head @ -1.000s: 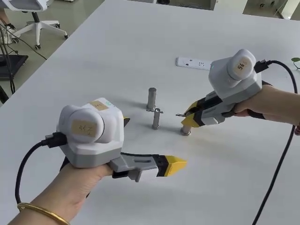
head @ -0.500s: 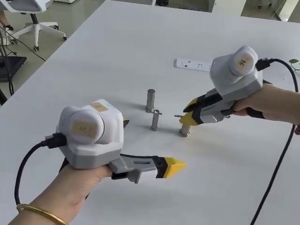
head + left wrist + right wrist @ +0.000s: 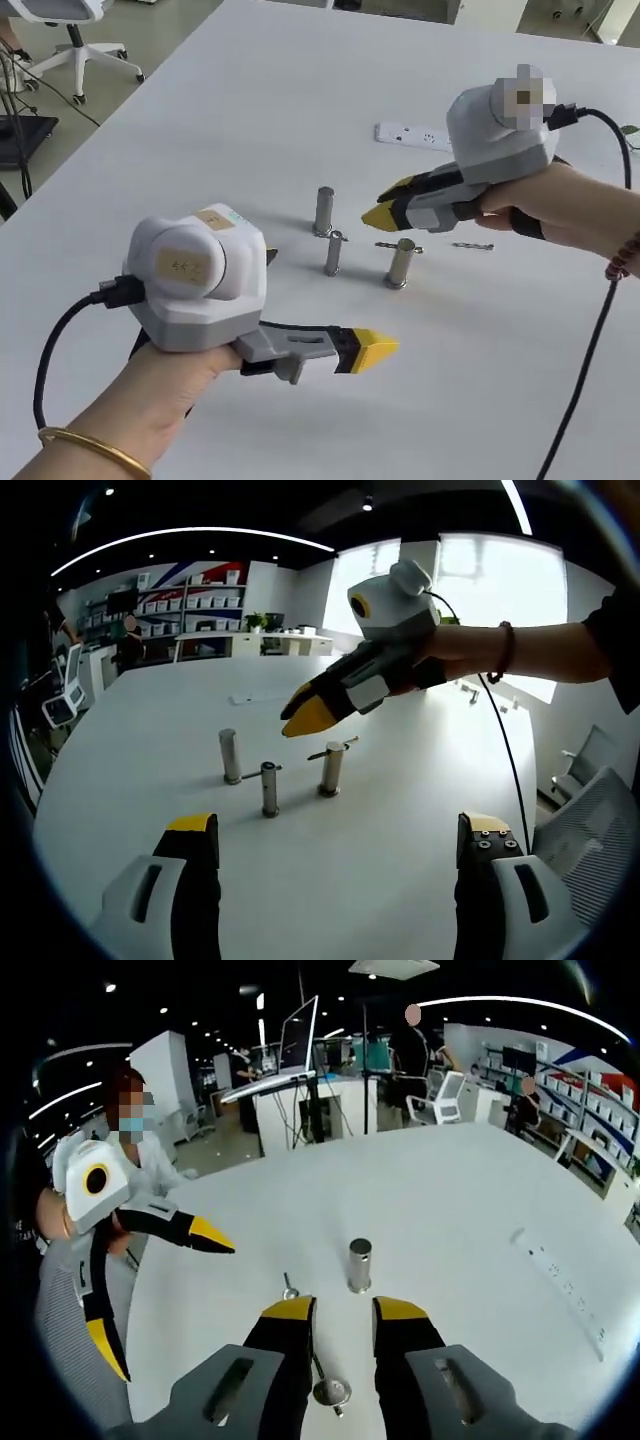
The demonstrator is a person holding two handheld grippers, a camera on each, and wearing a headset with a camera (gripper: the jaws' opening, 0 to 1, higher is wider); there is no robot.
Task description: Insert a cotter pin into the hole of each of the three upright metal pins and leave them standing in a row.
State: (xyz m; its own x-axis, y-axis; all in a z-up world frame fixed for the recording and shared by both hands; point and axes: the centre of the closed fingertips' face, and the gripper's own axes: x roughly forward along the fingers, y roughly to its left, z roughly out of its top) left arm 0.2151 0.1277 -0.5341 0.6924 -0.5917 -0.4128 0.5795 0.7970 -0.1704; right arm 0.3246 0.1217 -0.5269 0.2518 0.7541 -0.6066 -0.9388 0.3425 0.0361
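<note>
Three upright metal pins stand in a row on the white table [image 3: 250, 100]. The far pin [image 3: 324, 210] has no cotter pin. A cotter pin crosses the top of the middle pin [image 3: 333, 253], and another crosses the top of the right pin [image 3: 400, 263]. One loose cotter pin [image 3: 472, 245] lies to the right. My right gripper [image 3: 388, 202] hovers just above the right pin, jaws a little apart and holding nothing; in its own view the right gripper [image 3: 343, 1310] looks down on that pin [image 3: 330, 1392]. My left gripper [image 3: 325, 303] is open wide in front of the row, also empty [image 3: 338, 825].
A white power strip [image 3: 415, 134] lies behind the pins. Cables trail from both grippers. An office chair [image 3: 70, 40] stands on the floor off the table's far left edge. People and desks fill the room beyond.
The right gripper let go of the cotter pin, which stays in the right pin, and rose up and away from it. The left gripper has hardly moved.
</note>
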